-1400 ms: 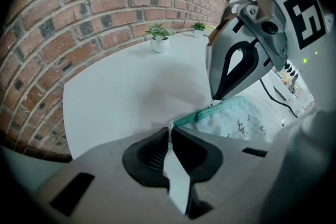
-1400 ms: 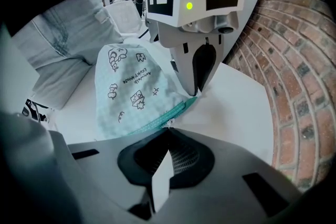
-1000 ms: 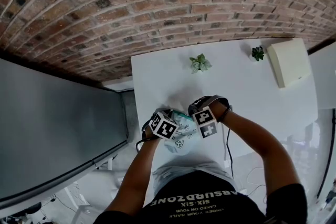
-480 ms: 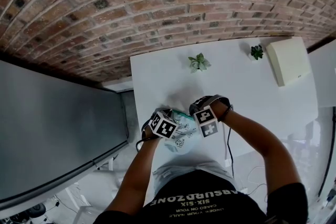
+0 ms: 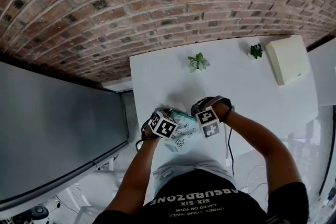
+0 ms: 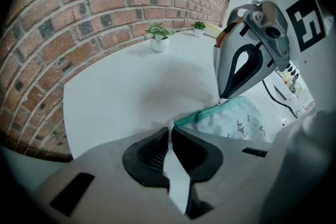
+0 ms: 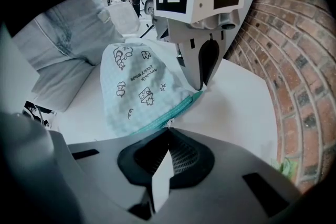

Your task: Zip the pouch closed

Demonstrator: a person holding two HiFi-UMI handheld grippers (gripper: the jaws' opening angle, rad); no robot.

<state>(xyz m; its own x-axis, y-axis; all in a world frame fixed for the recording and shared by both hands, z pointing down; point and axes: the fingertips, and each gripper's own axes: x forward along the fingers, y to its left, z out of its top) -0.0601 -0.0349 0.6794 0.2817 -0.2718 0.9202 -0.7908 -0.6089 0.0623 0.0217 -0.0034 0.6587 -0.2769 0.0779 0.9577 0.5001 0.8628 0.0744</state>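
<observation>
A pale teal pouch [image 7: 137, 86] with cartoon prints and a teal zipper [image 7: 176, 112] lies at the near edge of the white table [image 5: 252, 92]. My left gripper [image 6: 169, 131] is shut on a thin white tab at one end of the zipper [image 6: 207, 113]. My right gripper [image 7: 168, 131] is shut on the small metal zipper pull [image 7: 169, 123] further along the zipper. The stretch of zipper between the two grippers looks closed. From above, both marker cubes [image 5: 164, 126] [image 5: 208, 122] sit close together over the pouch [image 5: 181, 136] and hide the jaws.
Two small potted plants [image 5: 198, 62] [image 5: 256, 51] and a cream box [image 5: 287, 60] stand at the far side of the table, by the brick wall [image 5: 157, 2]. A grey panel [image 5: 58, 128] runs along the left. A cable [image 5: 229, 149] hangs off the near edge.
</observation>
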